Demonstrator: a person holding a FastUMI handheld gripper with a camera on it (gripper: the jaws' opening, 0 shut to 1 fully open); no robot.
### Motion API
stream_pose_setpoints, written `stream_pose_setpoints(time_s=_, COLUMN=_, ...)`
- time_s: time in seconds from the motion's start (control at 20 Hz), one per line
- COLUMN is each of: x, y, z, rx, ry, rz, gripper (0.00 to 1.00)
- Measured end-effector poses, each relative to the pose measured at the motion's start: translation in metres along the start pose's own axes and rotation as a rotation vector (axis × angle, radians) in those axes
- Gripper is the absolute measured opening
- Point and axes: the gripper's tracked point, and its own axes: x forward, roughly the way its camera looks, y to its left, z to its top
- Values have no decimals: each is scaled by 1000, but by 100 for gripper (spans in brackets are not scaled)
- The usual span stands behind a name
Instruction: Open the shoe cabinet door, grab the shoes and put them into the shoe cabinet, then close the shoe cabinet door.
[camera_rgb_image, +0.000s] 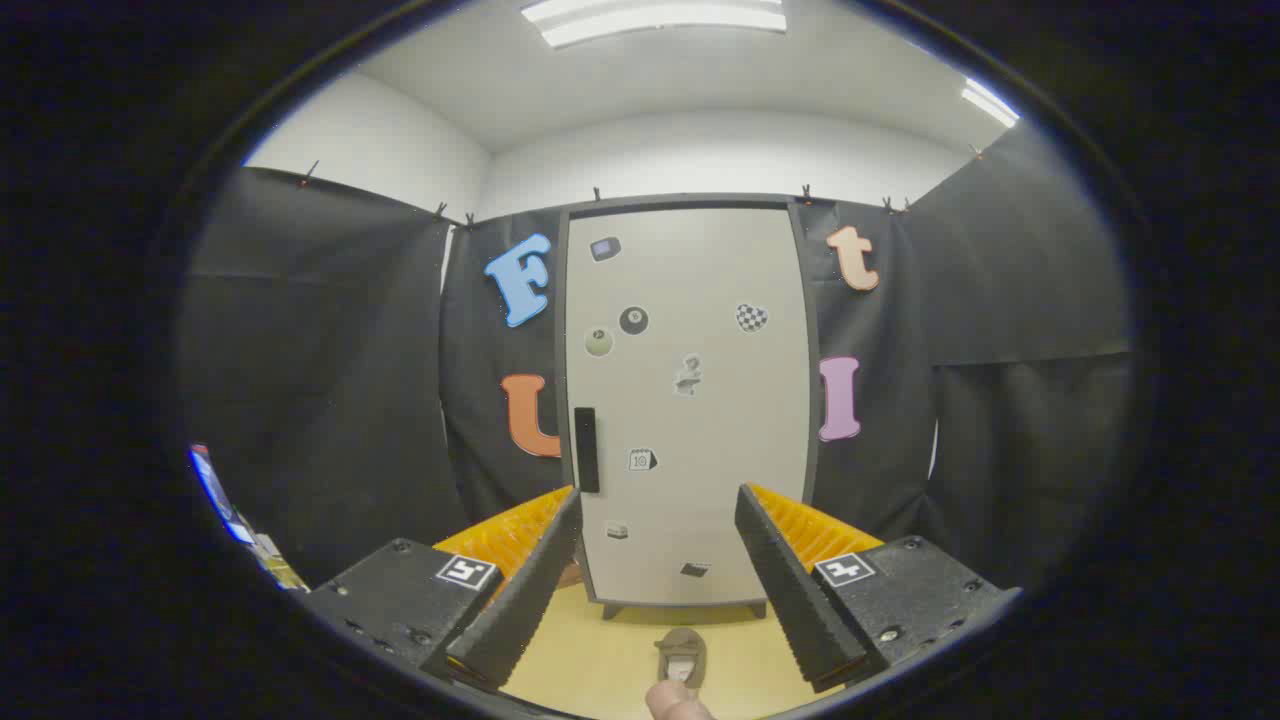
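A tall pale shoe cabinet (690, 400) stands against the booth's back wall, its door shut and dotted with small stickers. A dark vertical handle (586, 449) sits on the door's left edge, just above my left finger. A brown shoe (681, 656) lies on the yellowish floor in front of the cabinet, low between my fingers. My gripper (655, 525) is open, with nothing between its fingers, some way back from the door. A fingertip (677, 703) of a person's hand shows just below the shoe.
Black cloth walls close in on both sides of the cabinet. The yellowish floor (590, 650) runs from the cabinet's short feet toward me. A coloured object (235, 520) shows at the far left, too small to tell.
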Motion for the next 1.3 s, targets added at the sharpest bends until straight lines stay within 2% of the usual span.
stream_pose_setpoints(time_s=0.75, x=2, y=-6, z=-4, rx=-39, ry=2, rz=9, gripper=100)
stream_pose_setpoints(time_s=1.3, x=52, y=-1, z=-12, rx=-20, ry=4, rz=15, gripper=100)
